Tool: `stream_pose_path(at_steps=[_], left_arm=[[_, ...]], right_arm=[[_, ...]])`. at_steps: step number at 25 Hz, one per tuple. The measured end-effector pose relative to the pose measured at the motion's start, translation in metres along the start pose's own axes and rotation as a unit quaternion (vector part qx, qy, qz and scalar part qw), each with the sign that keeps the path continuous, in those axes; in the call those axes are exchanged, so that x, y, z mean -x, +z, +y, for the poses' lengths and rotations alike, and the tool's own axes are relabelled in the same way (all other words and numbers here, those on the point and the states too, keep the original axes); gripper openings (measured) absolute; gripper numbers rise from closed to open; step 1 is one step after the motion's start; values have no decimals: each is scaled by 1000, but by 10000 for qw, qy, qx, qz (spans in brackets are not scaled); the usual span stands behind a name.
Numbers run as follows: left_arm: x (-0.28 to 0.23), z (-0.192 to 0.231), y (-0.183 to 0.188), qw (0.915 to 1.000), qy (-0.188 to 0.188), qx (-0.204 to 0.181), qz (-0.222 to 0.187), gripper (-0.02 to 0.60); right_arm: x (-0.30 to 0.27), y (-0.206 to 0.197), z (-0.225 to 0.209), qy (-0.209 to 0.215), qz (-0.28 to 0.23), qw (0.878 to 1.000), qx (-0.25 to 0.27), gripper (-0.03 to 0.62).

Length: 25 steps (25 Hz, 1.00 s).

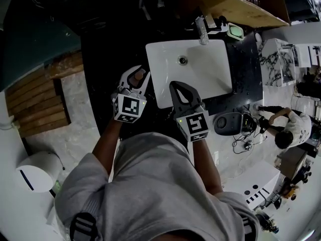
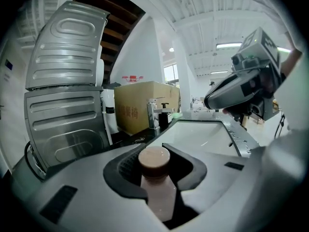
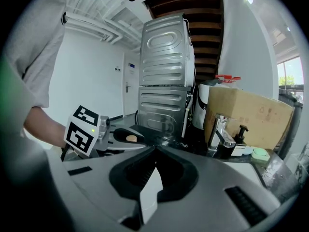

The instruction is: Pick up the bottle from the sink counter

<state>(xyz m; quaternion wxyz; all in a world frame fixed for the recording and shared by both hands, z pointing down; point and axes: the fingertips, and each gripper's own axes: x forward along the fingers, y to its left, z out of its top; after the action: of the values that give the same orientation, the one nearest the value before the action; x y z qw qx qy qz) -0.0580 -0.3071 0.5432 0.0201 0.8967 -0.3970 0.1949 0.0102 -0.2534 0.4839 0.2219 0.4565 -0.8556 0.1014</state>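
Note:
A pale bottle (image 2: 155, 164) with a brown cap stands between the jaws of my left gripper (image 2: 152, 148), and the dark pads close against its neck and body. From the head view the bottle (image 1: 139, 77) and the left gripper (image 1: 135, 73) are over the dark counter, just left of the white sink (image 1: 156, 87). My right gripper (image 1: 176, 84) sits over the sink's front left rim. Its jaws are shut with nothing in them (image 3: 155, 148). The right gripper view shows the left gripper (image 3: 120, 140) at its left, with the brown cap showing.
A chrome faucet (image 1: 201, 31) and a green soap dish (image 1: 234, 31) stand behind the sink. A cardboard box (image 1: 241, 4) is at the back. Stacked metal appliances (image 2: 63, 105) rise to the left. A person (image 1: 293, 127) crouches on the floor at the right.

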Motion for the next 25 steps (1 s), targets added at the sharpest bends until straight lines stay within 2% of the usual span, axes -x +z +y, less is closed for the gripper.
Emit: stream_pose_path(at_steps=[6,13,20,25], left_arm=[[0,-2,1,9999,-10,75,95,112],[-2,-8,4,9989,275,162,355,110],[-7,-14,29,9968,684,287,309,110],[-16,-24,49,9950,847,430,304,110]], right_arm=[[2,-7,-3,79,-26,9999,-77,9],[-2,-10,-14,480,-216,9986,-58,9],[-3,-7,-30,979,-368,9945,59,9],[3,-7,-52,1135,-430,9926,83,9]])
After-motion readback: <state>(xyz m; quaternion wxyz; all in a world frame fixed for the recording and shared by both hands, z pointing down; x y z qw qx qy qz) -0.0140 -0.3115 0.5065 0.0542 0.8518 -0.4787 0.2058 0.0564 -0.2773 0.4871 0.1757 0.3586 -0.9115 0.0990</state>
